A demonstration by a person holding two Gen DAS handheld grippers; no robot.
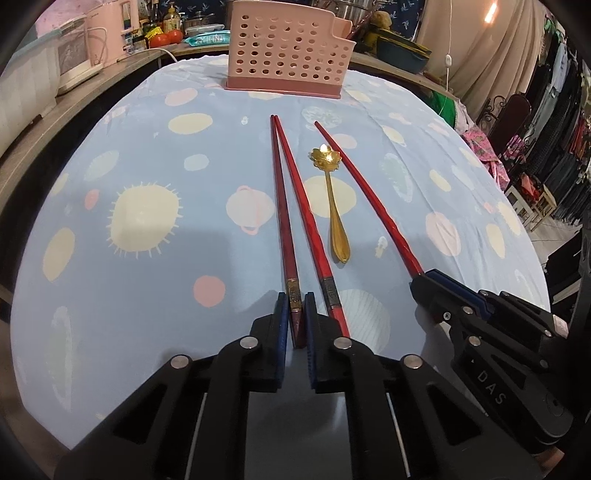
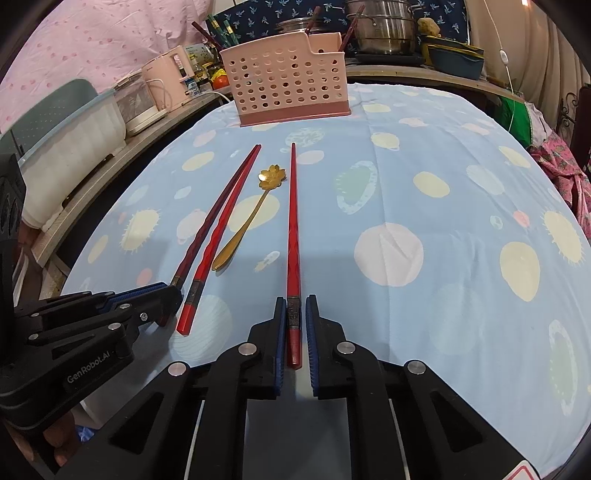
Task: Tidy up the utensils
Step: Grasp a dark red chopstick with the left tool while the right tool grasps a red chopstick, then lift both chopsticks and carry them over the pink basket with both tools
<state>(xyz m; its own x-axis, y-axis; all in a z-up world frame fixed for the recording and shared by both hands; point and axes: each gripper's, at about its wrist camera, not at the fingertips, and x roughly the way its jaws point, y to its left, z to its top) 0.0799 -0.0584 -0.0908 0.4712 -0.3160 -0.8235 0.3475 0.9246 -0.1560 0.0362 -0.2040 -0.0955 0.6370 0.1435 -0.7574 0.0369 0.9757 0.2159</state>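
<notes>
Three red chopsticks and a gold spoon (image 1: pixel 334 210) with a flower-shaped bowl lie on the blue patterned tablecloth (image 1: pixel 140 295). A pink perforated utensil holder (image 1: pixel 288 48) stands at the far edge. My left gripper (image 1: pixel 295 308) is shut on the near end of the darker left chopstick (image 1: pixel 280 206). The middle chopstick (image 1: pixel 299 195) lies loose beside it. My right gripper (image 2: pixel 295 314) is shut on the near end of the right chopstick (image 2: pixel 293 221). The right wrist view shows the left gripper (image 2: pixel 175 290) at lower left, with the spoon (image 2: pixel 243 229) and the holder (image 2: pixel 288 85) beyond.
A wooden counter along the left and back carries a pink kettle (image 2: pixel 168 81), a white plastic bin (image 2: pixel 74 147), steel pots (image 2: pixel 384 29) and blue dishes (image 2: pixel 456 59). Clothes hang on racks at the far right (image 1: pixel 561 122).
</notes>
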